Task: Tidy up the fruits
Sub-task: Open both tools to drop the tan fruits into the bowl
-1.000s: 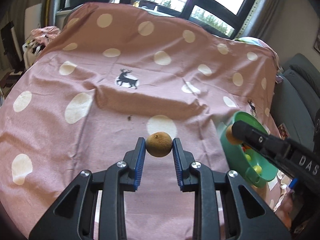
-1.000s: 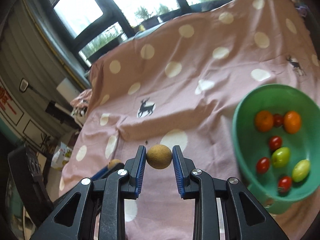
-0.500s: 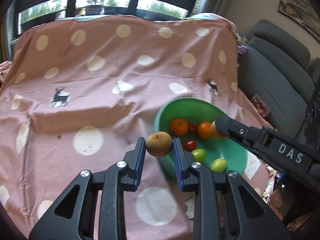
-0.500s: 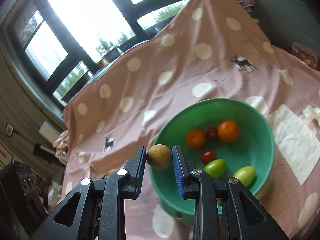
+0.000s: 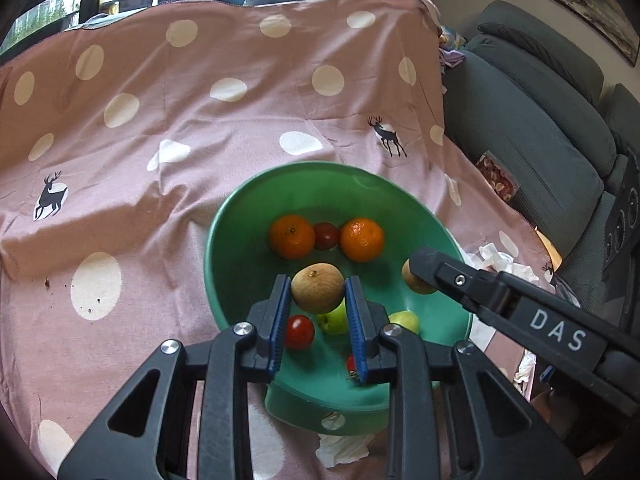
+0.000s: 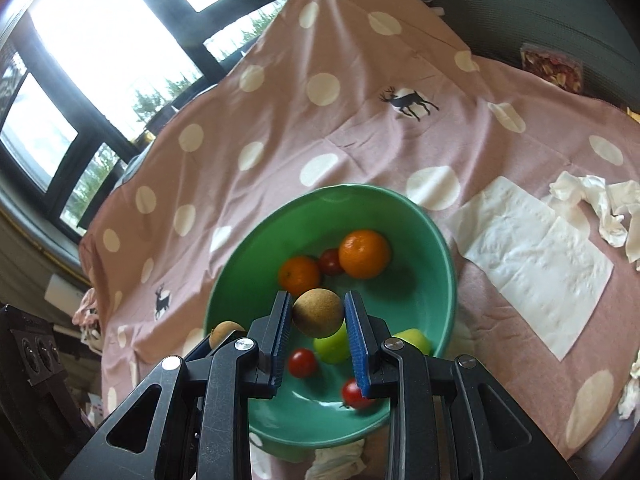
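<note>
A green bowl [image 5: 224,240] [image 6: 436,224] sits on the pink dotted cloth. It holds two oranges [image 5: 291,237] [image 6: 364,253], several red tomatoes [image 5: 299,332] and green fruits [image 6: 331,346]. My left gripper [image 5: 318,294] is shut on a round brown fruit [image 5: 317,288] and holds it over the bowl's inside. My right gripper [image 6: 318,314] is shut on a second brown fruit [image 6: 318,313], also above the bowl. In the left wrist view the right gripper [image 5: 420,276] comes in from the right with its fruit [image 5: 416,280] over the bowl's right side.
White napkins [image 6: 536,256] and crumpled tissues [image 6: 600,208] lie on the cloth right of the bowl. A grey sofa [image 5: 532,120] stands at the right. A black speaker [image 6: 32,352] is at the left. Windows are behind the table.
Both grippers have swung right and forward from the bare cloth to above the bowl, each still holding its brown fruit. The bowl now fills the middle of both views.
</note>
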### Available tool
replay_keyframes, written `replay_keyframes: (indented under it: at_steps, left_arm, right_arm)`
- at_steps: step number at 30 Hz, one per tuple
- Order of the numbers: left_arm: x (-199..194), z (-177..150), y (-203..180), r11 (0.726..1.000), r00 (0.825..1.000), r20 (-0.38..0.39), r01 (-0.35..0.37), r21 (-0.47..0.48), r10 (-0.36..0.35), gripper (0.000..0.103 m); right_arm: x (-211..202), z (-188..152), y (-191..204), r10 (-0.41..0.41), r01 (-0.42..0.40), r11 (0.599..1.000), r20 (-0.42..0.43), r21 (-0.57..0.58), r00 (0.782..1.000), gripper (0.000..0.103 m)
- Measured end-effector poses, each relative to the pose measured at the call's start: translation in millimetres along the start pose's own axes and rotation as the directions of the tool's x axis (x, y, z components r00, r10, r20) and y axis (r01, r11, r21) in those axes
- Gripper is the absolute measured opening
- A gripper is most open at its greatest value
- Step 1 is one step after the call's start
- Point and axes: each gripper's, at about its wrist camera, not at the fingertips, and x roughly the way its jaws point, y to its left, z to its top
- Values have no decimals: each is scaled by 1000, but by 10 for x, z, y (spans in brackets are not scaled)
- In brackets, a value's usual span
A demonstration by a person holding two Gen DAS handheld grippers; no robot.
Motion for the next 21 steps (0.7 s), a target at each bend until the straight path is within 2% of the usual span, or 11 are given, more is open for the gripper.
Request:
replay_keyframes:
  at_steps: [6,8,9,10,11,13,15,17,21]
  left_arm:
    - [52,5,-5,1000,1000,-19,14,-10,-15,27]
    - [43,9,4,1000,1000,-17,7,-15,-7,38]
    - [19,10,7,1000,1000,-7,3,-17,-3,51]
    - [-6,7,9,1000,1000,6,4,-18,-4,58]
    - [-29,7,12,1000,1000,13,-5,-15,5,61]
    - [-75,16,19,1000,1000,19,-19,-13,19,76]
    - [-131,24,34,1000,999,25,-27,-13,27,84]
    - [-214,29,48,999,998,43,-42,-13,43,87]
    - [-340,30,83,997,995,62,-73,-14,74,92]
  right_arm:
    - [31,12,-55,-13,13,1000,-18,11,1000,29]
    - [38,16,-63,-24,24,1000,-20,12,1000,29]
    - [38,20,-67,-33,33,999,-22,11,999,29]
    - [33,24,-69,-42,42,999,-20,8,999,30]
    - [24,27,-66,-50,50,999,-13,3,999,32]
    - [-25,29,-60,-47,47,999,10,-6,999,38]
    - [-77,31,-51,-50,50,999,31,-13,998,45]
    - [-126,36,-38,-52,53,998,56,-21,997,54]
    - [-163,45,-4,-57,59,997,72,-38,996,55]
